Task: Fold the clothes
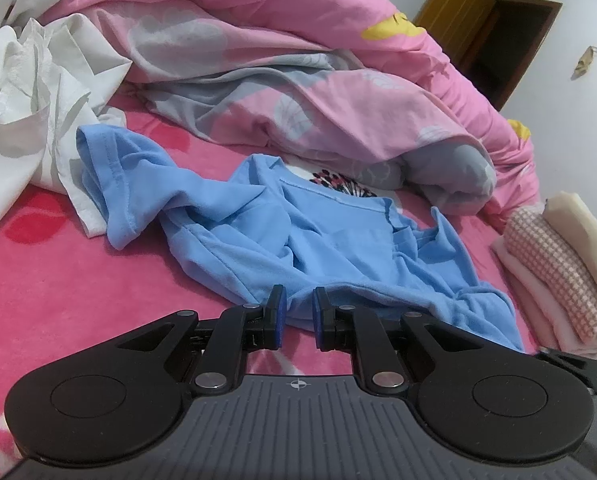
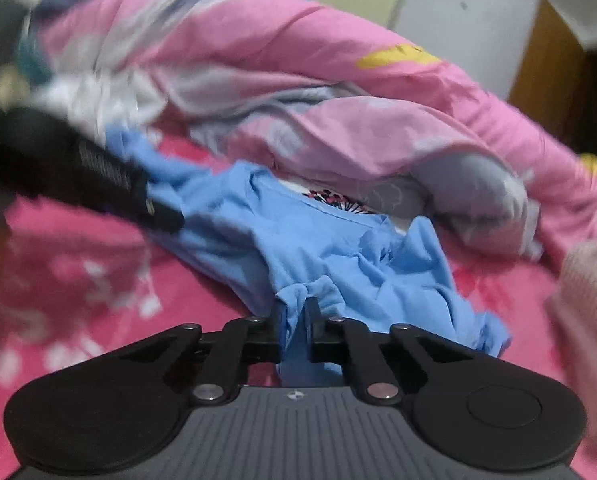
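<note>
Right tongs [image 2: 296,320] pinch blue shirt [image 2: 338,248] (view blurred).

The crumpled cotton T-shirt [image 1: 318,236] in front of me is plain sky blue, with stitching of the same blue. Under it the plush bed blanket [image 1: 78,280] is hot pink with red blotches and small white marks. The heaped quilt [image 1: 298,80] behind is lighter pink, printed with pale grey-white scalloped shapes and yellow patches, and its rolled underside is grey. The rumpled sheet [image 1: 30,92] is white. The folded cloth [image 1: 554,264] is pink-and-cream check. My left gripper [image 1: 297,312] is black with blue pads [image 1: 281,312].
</note>
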The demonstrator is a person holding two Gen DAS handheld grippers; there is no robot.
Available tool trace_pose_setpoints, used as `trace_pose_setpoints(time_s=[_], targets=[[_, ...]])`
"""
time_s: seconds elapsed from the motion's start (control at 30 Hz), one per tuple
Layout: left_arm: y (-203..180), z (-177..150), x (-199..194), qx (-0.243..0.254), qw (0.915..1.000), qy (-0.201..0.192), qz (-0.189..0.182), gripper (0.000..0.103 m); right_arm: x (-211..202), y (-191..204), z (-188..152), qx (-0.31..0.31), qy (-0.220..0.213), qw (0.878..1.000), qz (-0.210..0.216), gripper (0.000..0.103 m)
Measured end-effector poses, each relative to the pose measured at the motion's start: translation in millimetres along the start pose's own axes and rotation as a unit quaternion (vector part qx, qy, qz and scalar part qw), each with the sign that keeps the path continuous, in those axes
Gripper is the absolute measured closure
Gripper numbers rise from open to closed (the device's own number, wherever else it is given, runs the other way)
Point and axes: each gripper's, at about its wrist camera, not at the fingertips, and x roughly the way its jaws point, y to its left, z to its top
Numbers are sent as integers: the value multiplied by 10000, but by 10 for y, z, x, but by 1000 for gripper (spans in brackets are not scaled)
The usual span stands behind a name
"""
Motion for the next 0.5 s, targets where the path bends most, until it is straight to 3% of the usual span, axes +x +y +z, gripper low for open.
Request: trace_pose_setpoints(time_s=[0.2,0.3,0.4,0.5], targets=[[1,-11,0,9,10000,25,-6,91,-427,-303,46,1028,-198,9911,821,96],[12,-8,-13,-22,10000,14,-15,91,-582,-453,36,1689,-173,9741,1496,96],[46,3,-54,-128,9999,-6,-53,91,-666,-562,-3,2464,2,9366,2490,96],[115,12,-113,-301,9995,-17,-96,91,-679,-617,-73,3225,278,8774,3542,96]])
